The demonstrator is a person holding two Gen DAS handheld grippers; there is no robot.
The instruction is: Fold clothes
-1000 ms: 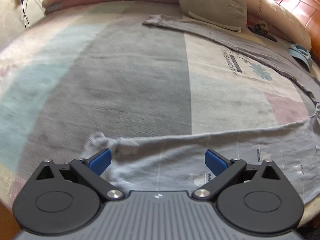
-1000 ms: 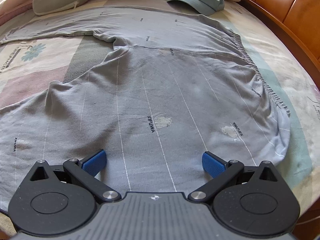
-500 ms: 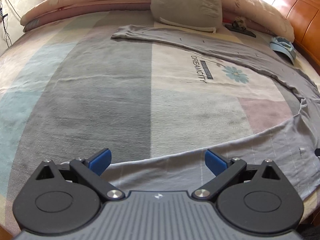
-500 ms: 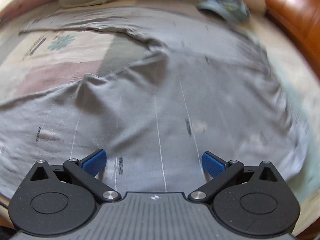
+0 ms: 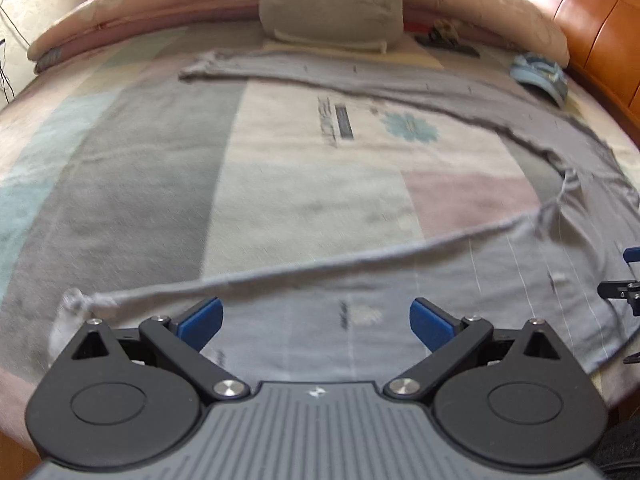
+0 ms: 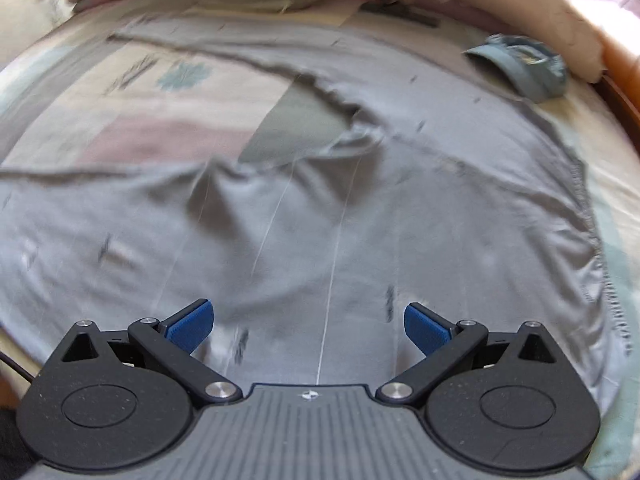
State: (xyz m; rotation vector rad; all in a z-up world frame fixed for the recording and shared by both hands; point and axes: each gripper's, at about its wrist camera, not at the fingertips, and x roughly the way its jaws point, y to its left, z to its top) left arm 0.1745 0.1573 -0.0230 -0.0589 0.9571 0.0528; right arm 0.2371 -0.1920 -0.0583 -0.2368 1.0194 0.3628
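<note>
- Trousers of thin grey jersey with fine white lines and small printed logos (image 6: 360, 208) lie spread across a bed covered in a pastel patchwork bedspread (image 5: 304, 184); one leg runs along the near edge, the other stretches away toward the pillows, and the waistband sits at the right.
- Left gripper (image 5: 316, 320), black with blue pads, hovers over the near leg close to its bunched cuff (image 5: 76, 304); its jaws stand wide apart and grasp nothing.
- Right gripper (image 6: 306, 322) hangs over the seat of the trousers, jaws likewise spread wide and empty; cloth shows between the fingers, though contact cannot be judged through the motion blur.
- Fabric looks light, limp and stretchy, rumpled at the crotch (image 6: 356, 132); it will likely sag and drag rather than hold shape, and a pinch risks catching only the top layer.
- Best holds appear to be the firmer edges: the gathered elastic waistband (image 6: 580, 200) for the right gripper, the cuff for the left, lifted together so the leg carries over flat.
- Grey cushion (image 5: 332, 4) and blue cap (image 6: 524, 66) rest well apart from the working area.
</note>
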